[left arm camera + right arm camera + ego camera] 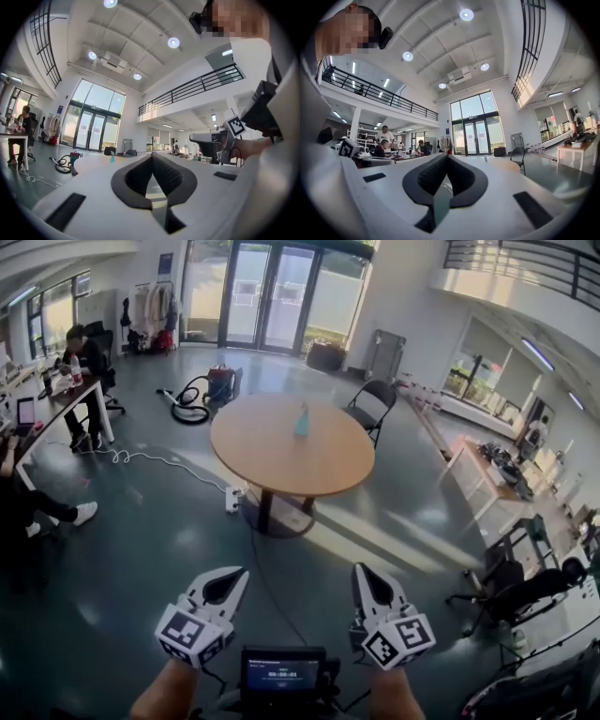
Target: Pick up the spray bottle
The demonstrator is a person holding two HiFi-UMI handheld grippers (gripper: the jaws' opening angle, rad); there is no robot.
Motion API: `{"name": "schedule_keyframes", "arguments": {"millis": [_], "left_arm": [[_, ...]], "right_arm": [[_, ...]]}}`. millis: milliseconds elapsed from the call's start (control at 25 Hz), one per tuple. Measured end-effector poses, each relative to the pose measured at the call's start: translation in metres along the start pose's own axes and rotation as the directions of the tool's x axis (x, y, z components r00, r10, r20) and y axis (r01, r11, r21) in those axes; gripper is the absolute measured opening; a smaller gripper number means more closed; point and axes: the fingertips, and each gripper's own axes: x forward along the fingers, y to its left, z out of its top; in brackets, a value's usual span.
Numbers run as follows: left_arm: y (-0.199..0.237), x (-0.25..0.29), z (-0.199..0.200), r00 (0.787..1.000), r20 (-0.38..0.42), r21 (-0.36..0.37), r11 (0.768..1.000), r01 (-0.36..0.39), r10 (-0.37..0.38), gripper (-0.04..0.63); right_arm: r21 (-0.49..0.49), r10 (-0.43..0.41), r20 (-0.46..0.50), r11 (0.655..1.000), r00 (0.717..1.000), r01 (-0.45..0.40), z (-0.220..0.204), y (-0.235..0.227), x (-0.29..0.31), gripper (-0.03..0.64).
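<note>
A small teal spray bottle (302, 420) stands upright near the far side of a round wooden table (281, 460), well ahead of both grippers. It shows as a tiny teal shape (112, 159) in the left gripper view and a faint one (486, 159) in the right gripper view. My left gripper (243, 576) and right gripper (360, 570) are held side by side over the floor, short of the table, pointing level toward it. Both are shut with nothing between the jaws, as each gripper's own view shows (152, 155) (446, 156).
A black folding chair (373, 405) stands behind the table on the right. A vacuum cleaner with a coiled hose (208, 390) lies behind it on the left. A seated person (86, 357) works at a desk (56, 409) at far left. Office chairs (525, 592) and a white table (487, 479) stand at right.
</note>
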Motion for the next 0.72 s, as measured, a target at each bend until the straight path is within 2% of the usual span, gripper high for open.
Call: {"name": "schedule_keyframes", "arguments": {"millis": [200, 320, 520, 720], "left_arm": [[0.022, 0.004, -0.002, 0.999, 0.015, -0.012, 0.999, 0.048, -0.048, 0.003], [0.032, 0.013, -0.004, 0.997, 0.016, -0.041, 0.997, 0.071, -0.071, 0.003], [0.045, 0.038, -0.002, 0.998, -0.017, 0.030, 0.998, 0.060, -0.060, 0.003], [0.065, 0.078, 0.001, 1.000, -0.006, 0.016, 0.999, 0.031, -0.031, 0.003]], "right_arm": [[0.008, -0.049, 0.004, 0.999, 0.999, 0.049, 0.000, 0.003, 0.014, 0.003], [0.001, -0.040, 0.010, 0.999, 0.999, 0.040, 0.005, 0.007, 0.025, 0.003], [0.008, -0.049, 0.026, 0.999, 0.998, 0.049, 0.003, -0.016, 0.052, 0.005], [0.033, -0.034, 0.037, 0.999, 0.999, 0.033, 0.002, -0.051, 0.085, 0.003]]}}
